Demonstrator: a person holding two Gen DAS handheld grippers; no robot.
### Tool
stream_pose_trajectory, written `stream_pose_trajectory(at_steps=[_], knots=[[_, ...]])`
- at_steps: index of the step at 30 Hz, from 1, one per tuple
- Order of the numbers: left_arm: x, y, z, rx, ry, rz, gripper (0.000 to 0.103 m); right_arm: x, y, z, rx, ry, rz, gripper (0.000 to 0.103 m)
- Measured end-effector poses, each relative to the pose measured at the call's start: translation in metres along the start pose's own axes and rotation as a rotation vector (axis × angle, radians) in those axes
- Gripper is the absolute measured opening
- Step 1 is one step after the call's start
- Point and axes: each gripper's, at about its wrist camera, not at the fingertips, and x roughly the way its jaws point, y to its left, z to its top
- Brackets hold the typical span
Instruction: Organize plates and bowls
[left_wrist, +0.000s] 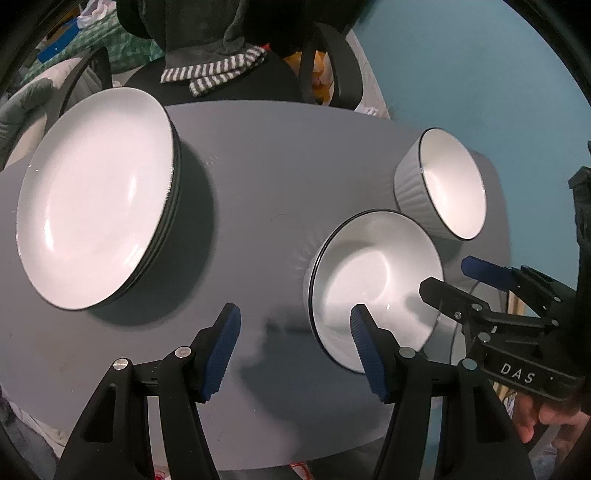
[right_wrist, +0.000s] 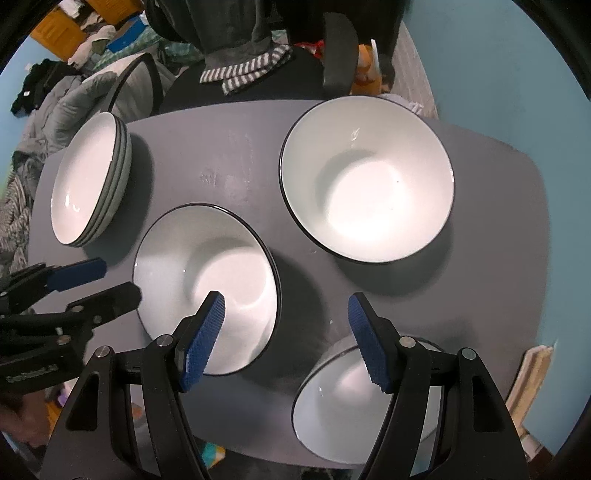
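Observation:
A stack of white plates (left_wrist: 96, 210) with dark rims sits at the table's left; it also shows in the right wrist view (right_wrist: 90, 181). Three white bowls stand on the grey table (left_wrist: 258, 177): a middle bowl (left_wrist: 373, 280) (right_wrist: 207, 284), a far ribbed bowl (left_wrist: 443, 184) (right_wrist: 367, 177), and a near bowl (right_wrist: 354, 398) under my right gripper. My left gripper (left_wrist: 295, 350) is open and empty above the table, left of the middle bowl. My right gripper (right_wrist: 286, 339) is open and empty between the middle and near bowls; it shows in the left wrist view (left_wrist: 448, 277).
A black office chair (right_wrist: 332, 51) with a striped cloth (right_wrist: 247, 72) stands behind the table. Clothes and boxes (right_wrist: 74, 55) lie on the floor at the far left. A blue wall (left_wrist: 461, 66) is on the right.

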Motion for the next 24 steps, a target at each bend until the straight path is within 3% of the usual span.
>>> stream_pose_trajectory(at_steps=[14,18,24], knots=[[0.032,-0.001,0.008,-0.015,0.06,0.017,0.062,0.023,-0.001,0.008,0.009,0.031,0.02,0.067],[0.035,-0.005,0.01,-0.006,0.065,0.019,0.06,0.029,0.001,0.007,0.005,0.041,0.027,0.056],[0.037,-0.005,0.011,-0.001,0.077,0.018,0.039,0.032,0.003,0.006,0.012,0.054,0.056,0.031]])
